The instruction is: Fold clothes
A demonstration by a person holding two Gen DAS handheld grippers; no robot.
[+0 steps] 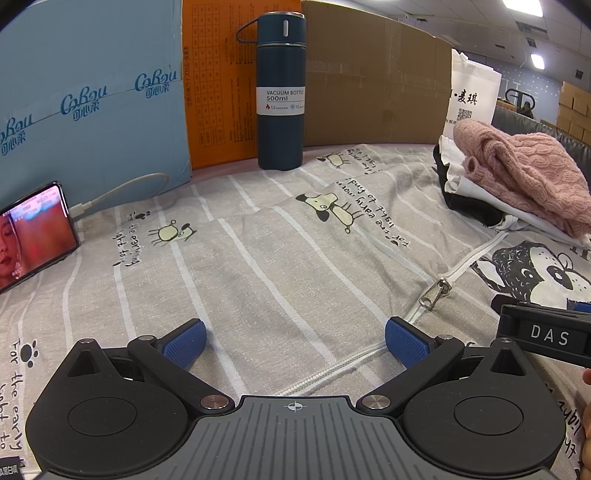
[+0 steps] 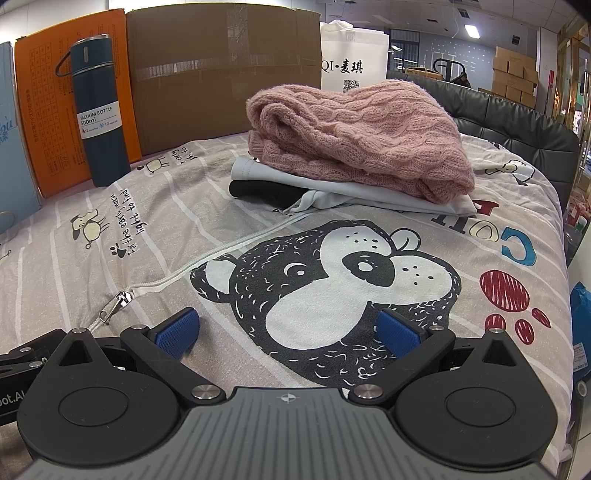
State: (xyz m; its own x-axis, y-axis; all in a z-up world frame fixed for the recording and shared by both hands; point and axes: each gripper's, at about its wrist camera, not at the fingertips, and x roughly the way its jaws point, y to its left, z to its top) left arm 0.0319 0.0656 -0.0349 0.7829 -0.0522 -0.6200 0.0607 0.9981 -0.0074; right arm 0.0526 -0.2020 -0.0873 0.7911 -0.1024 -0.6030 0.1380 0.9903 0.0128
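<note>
A striped grey bedsheet [image 2: 155, 236] printed with cartoon dogs covers the surface. Along its far edge stand a pale blue carton [image 1: 88, 92], an orange box [image 1: 218, 81] and a brown cardboard box [image 2: 225, 74]. A dark quilted headboard [image 2: 517, 122] curves along the right. Beyond, stacked cartons [image 2: 515, 79] and lit ceiling panels [image 1: 522, 7] show.

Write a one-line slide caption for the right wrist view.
Open right gripper hovers over a dog-print bedcover, facing a pink sweater stacked on folded clothes.
</note>
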